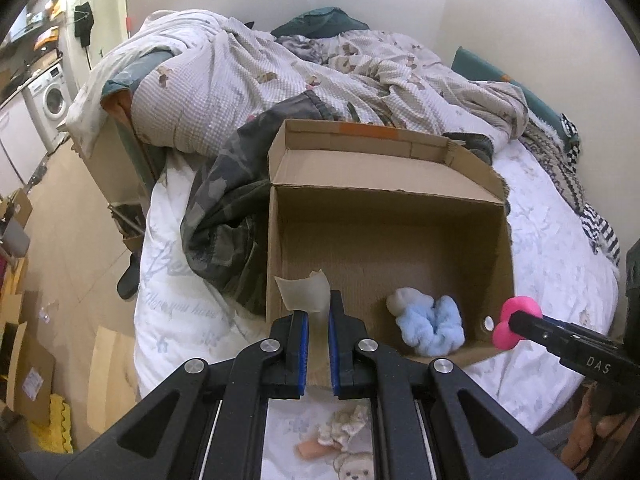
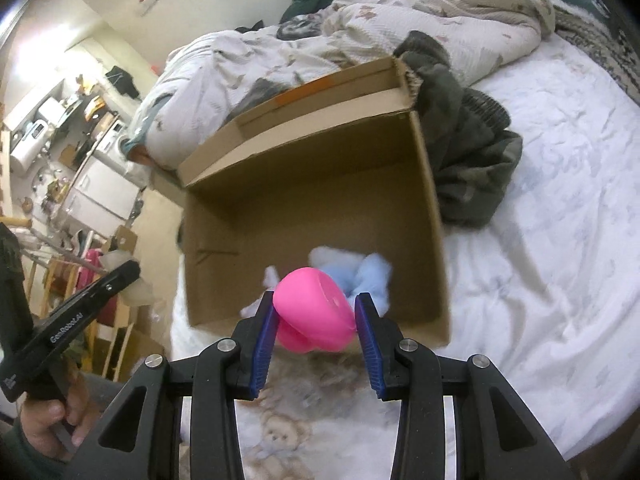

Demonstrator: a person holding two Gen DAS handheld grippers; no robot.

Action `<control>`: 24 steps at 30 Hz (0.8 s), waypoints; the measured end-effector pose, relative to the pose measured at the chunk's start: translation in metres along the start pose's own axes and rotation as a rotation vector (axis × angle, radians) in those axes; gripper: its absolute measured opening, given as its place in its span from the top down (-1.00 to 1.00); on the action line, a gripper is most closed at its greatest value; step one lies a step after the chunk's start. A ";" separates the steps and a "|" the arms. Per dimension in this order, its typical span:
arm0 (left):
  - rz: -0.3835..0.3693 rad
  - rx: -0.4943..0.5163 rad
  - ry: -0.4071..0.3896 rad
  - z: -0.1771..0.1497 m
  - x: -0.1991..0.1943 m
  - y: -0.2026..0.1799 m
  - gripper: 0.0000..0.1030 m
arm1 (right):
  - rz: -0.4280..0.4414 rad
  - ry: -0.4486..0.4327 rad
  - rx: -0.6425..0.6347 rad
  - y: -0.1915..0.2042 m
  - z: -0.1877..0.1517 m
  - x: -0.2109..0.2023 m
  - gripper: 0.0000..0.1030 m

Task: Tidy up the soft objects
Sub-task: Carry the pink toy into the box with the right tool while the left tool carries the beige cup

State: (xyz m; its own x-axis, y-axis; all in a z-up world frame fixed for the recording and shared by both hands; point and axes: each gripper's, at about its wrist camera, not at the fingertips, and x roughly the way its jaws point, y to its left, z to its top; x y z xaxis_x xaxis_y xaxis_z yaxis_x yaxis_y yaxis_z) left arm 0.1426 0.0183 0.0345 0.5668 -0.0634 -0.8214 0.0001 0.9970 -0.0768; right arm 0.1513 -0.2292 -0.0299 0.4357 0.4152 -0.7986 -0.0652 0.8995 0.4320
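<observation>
An open cardboard box (image 1: 360,208) (image 2: 312,184) lies on the bed. A light blue fluffy scrunchie (image 1: 434,326) (image 2: 372,276) and a white soft piece (image 1: 402,300) lie inside it. My left gripper (image 1: 318,316) is shut on a translucent whitish soft piece (image 1: 306,294) at the box's near left edge. My right gripper (image 2: 316,316) is shut on a pink soft object (image 2: 314,314) (image 1: 510,326) at the box's near edge, above the blue scrunchie. The left gripper also shows in the right wrist view (image 2: 120,276).
A camouflage garment (image 1: 224,216) lies left of the box and a dark green garment (image 2: 464,152) right of it. A rumpled duvet (image 1: 280,80) lies behind. A cream scrunchie (image 1: 344,428) lies on the sheet under my left gripper. Cardboard (image 1: 24,360) stands on the floor at left.
</observation>
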 end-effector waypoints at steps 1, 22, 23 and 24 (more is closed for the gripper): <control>0.008 0.002 -0.004 0.001 0.006 -0.001 0.84 | -0.002 -0.002 0.010 -0.004 0.000 0.003 0.20; -0.062 -0.060 0.093 -0.019 0.083 0.010 0.84 | -0.150 0.067 0.043 -0.033 -0.004 0.053 0.20; -0.071 -0.057 0.092 -0.019 0.083 0.009 0.84 | -0.146 0.067 0.046 -0.033 -0.004 0.054 0.20; -0.077 -0.049 0.089 -0.020 0.082 0.007 0.84 | -0.144 0.068 0.047 -0.033 -0.004 0.054 0.20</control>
State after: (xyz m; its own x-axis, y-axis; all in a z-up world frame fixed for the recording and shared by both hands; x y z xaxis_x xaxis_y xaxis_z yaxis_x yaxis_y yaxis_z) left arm 0.1729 0.0190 -0.0444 0.4910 -0.1456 -0.8589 -0.0008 0.9859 -0.1676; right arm 0.1731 -0.2358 -0.0885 0.3760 0.2922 -0.8793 0.0358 0.9437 0.3290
